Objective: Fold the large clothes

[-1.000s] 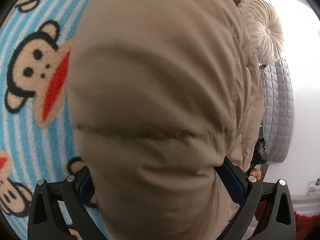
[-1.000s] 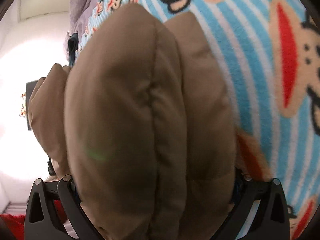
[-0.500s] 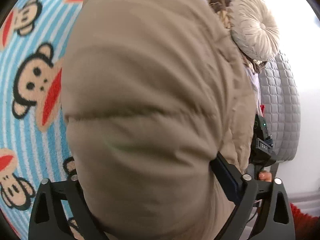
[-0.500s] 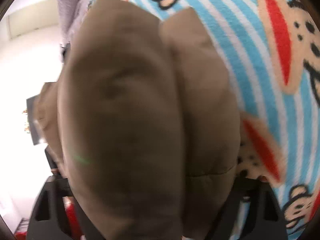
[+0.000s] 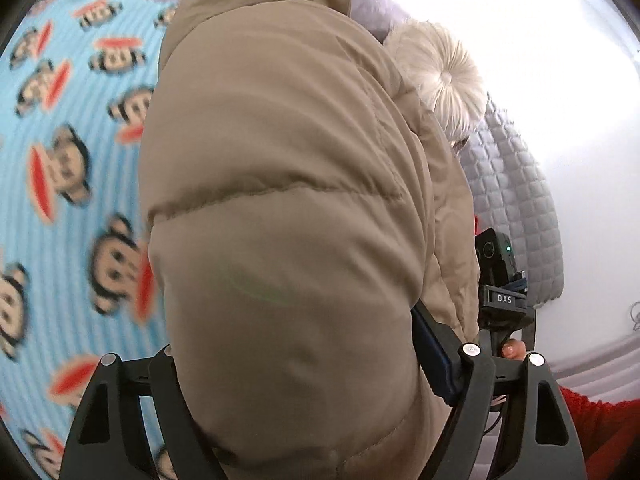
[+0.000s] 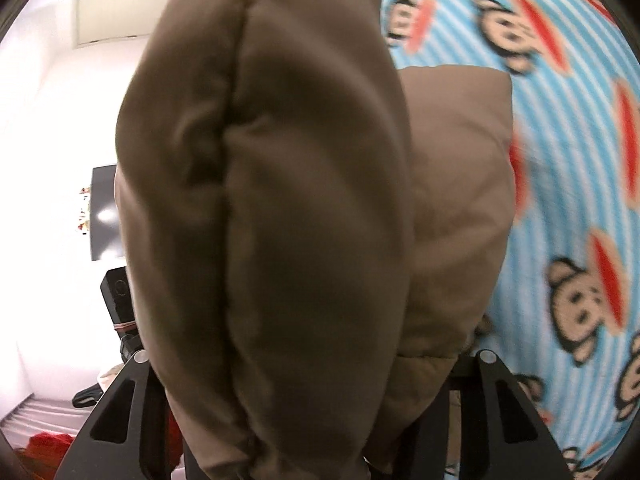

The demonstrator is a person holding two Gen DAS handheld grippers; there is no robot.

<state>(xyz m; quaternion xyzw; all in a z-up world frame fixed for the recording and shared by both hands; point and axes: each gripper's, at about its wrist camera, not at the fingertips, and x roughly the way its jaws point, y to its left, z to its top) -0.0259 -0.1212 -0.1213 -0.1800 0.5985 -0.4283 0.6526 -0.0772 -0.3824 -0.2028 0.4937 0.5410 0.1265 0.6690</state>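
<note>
Here, left gripper (image 5: 304, 380) and right gripper (image 6: 312, 392) clamped on tan puffer jacket (image 5: 280, 200)

- In the left wrist view, the padded jacket (image 5: 288, 216) sits between the jaws of the left gripper (image 5: 316, 364) and bulges up ahead of them.
- The blanket (image 5: 68, 184) lies left of those jaws, behind the jacket.
- A round cushion (image 5: 440, 76) lies ahead and right; the right gripper (image 5: 500, 300) is just right of the jaws.
- In the right wrist view, the jacket (image 6: 280, 200) fills the jaws, blanket (image 6: 580, 160) to their right.
</note>
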